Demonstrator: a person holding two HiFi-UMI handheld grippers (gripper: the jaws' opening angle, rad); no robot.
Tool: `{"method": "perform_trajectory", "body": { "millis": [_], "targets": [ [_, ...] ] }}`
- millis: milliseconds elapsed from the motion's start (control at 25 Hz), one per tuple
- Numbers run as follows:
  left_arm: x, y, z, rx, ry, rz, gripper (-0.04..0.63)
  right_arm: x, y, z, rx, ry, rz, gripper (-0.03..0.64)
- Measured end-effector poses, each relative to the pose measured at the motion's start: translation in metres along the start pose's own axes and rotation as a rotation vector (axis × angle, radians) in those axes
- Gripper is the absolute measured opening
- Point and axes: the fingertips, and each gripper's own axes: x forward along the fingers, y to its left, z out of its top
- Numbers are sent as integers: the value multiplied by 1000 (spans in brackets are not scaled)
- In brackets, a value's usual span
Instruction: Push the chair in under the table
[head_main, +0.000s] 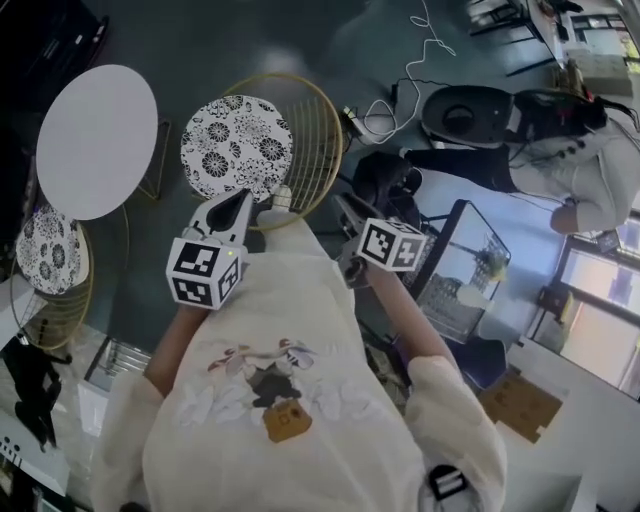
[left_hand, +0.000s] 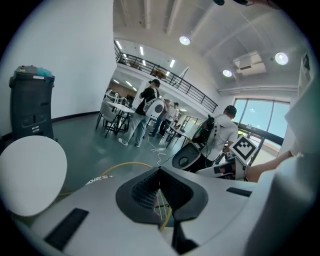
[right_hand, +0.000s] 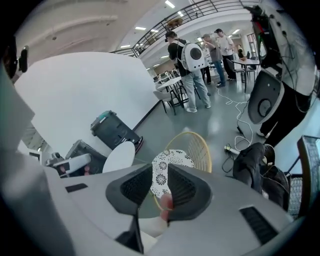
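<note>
The chair (head_main: 237, 148) has a gold wire frame and a black-and-white floral cushion. It stands on the dark floor just right of the round white table (head_main: 97, 140), outside the table's edge. My left gripper (head_main: 243, 197) sits at the near rim of the chair's wire back. In the left gripper view its jaws meet at the tips (left_hand: 160, 171) with the gold rim wire (left_hand: 168, 215) passing between them. My right gripper (head_main: 346, 206) hovers to the right of the chair, jaws parted. The cushion (right_hand: 167, 170) shows through its gap (right_hand: 160, 186).
A second floral chair (head_main: 48, 255) sits at the table's far left. A black bin (right_hand: 112, 131) stands beyond the table. A black bag (head_main: 385, 175), floor cables (head_main: 420, 55), a black speaker-like unit (head_main: 465, 112) and a screen (head_main: 455, 270) crowd the right. Several people stand further off.
</note>
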Motion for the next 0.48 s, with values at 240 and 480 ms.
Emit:
{"method": "perform_trajectory", "body": {
  "millis": [240, 480],
  "targets": [
    [51, -13, 17, 18, 50, 47, 9, 46, -57, 3, -138, 90, -7, 78],
    [110, -33, 3, -55, 106, 91, 9, 87, -125, 10, -109, 169, -37, 78]
  ]
}}
